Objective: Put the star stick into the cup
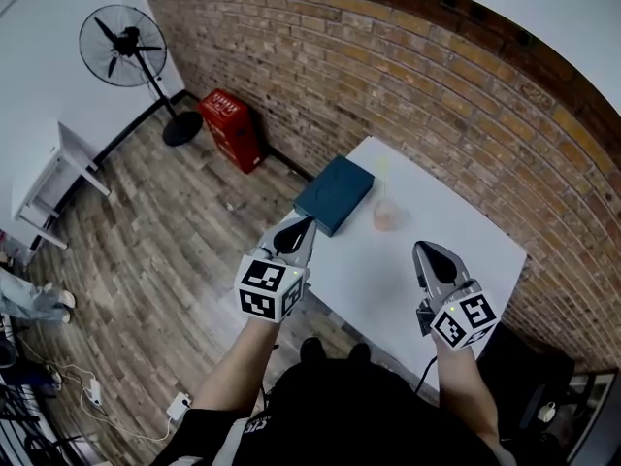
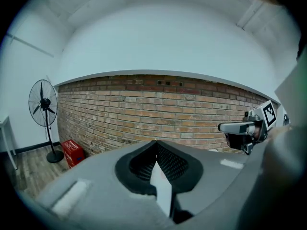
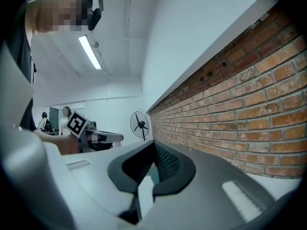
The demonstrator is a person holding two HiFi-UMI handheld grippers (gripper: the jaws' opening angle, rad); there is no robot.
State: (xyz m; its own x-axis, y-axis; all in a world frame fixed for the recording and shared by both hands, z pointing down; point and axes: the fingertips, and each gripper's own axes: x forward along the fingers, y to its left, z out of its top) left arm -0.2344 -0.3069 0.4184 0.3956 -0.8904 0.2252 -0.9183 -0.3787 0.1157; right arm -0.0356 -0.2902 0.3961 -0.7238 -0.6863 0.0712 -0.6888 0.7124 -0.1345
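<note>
A small translucent orange cup [image 1: 388,216] stands on the white table [image 1: 475,250], right of a teal box. Just beyond the cup there is a faint pale yellow shape [image 1: 381,171]; it may be the star stick, but it is too small to tell. My left gripper [image 1: 307,223] hovers over the table's near left edge beside the box. It is shut, with nothing between its jaws [image 2: 156,143]. My right gripper [image 1: 427,249] hangs over the near right part of the table, short of the cup. It is also shut and holds nothing [image 3: 153,143].
The teal box [image 1: 335,194] lies at the table's left corner. A brick wall [image 1: 456,95] runs behind the table. A red case [image 1: 231,129] and a standing fan [image 1: 126,47] are on the wooden floor to the left. Each gripper view shows the other gripper [image 2: 244,127] [image 3: 98,138].
</note>
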